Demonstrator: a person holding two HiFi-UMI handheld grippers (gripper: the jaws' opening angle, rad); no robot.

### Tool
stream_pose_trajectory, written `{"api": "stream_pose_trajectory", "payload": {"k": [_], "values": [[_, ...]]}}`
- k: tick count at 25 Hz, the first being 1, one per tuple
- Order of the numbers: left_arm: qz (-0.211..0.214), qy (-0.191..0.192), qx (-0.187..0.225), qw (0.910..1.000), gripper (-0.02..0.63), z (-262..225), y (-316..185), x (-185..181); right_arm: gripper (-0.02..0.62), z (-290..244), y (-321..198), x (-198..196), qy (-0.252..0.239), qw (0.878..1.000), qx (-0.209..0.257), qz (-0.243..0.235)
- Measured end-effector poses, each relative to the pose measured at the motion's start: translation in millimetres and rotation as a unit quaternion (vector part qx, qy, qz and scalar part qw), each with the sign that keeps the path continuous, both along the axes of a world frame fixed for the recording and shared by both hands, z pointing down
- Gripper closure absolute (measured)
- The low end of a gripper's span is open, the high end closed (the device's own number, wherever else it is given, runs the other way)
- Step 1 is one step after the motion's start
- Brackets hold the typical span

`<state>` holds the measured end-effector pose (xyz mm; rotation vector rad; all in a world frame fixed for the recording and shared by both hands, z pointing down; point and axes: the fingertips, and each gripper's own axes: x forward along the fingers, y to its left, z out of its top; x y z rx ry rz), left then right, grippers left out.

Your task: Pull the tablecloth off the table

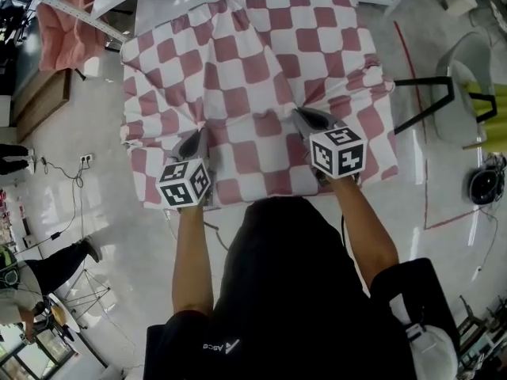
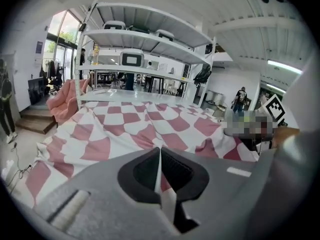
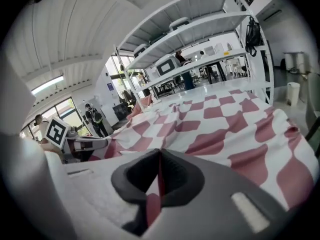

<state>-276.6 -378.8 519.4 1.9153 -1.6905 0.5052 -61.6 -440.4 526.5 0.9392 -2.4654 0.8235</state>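
A red-and-white checked tablecloth (image 1: 253, 70) covers the table, its near edge hanging toward me. My left gripper (image 1: 198, 137) is shut on a pinched fold of the tablecloth (image 2: 150, 129) near the front left, with cloth running between its black pads (image 2: 142, 171). My right gripper (image 1: 305, 117) is shut on another fold of the tablecloth (image 3: 210, 129) at the front right, and a strip of cloth shows between its pads (image 3: 175, 179). Creases radiate from both pinch points.
A pink draped chair (image 1: 67, 26) stands at the table's far left. White shelving (image 2: 145, 39) rises behind the table. A black-framed chair (image 1: 444, 93) stands at the right. Cables and a floor socket (image 1: 83, 161) lie at the left, with a person (image 1: 40, 279) nearby.
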Motion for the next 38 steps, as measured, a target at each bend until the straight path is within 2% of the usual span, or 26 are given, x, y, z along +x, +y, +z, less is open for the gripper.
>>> {"api": "stream_pose_trajectory", "payload": {"k": [5, 8, 12, 17, 22, 27, 33, 38], "values": [[0.027, 0.028, 0.057, 0.9976, 0.598, -22, 41, 40, 0.592, -24, 48, 19, -0.052, 0.998, 0.019, -0.022], [0.028, 0.052, 0.102, 0.9931, 0.598, -42, 78, 45, 0.592, -42, 89, 26, -0.085, 0.995, 0.035, -0.035], [0.034, 0.092, 0.184, 0.9781, 0.598, -82, 139, 44, 0.592, -72, 151, 38, -0.148, 0.985, 0.072, -0.046], [0.036, 0.118, 0.254, 0.9594, 0.598, -125, 243, 44, 0.592, -110, 237, 68, -0.177, 0.975, 0.135, -0.017], [0.060, 0.114, 0.310, 0.9419, 0.598, -181, 341, 53, 0.592, -164, 329, 84, -0.189, 0.964, 0.188, 0.002], [0.058, 0.109, 0.356, 0.9263, 0.597, -243, 428, 66, 0.592, -229, 418, 97, -0.201, 0.951, 0.233, 0.001], [0.047, 0.080, 0.402, 0.9108, 0.597, -316, 470, 100, 0.592, -291, 455, 130, -0.226, 0.943, 0.246, -0.010], [0.031, 0.064, 0.429, 0.9007, 0.597, -341, 514, 145, 0.592, -309, 495, 174, -0.252, 0.934, 0.251, -0.026]]}}
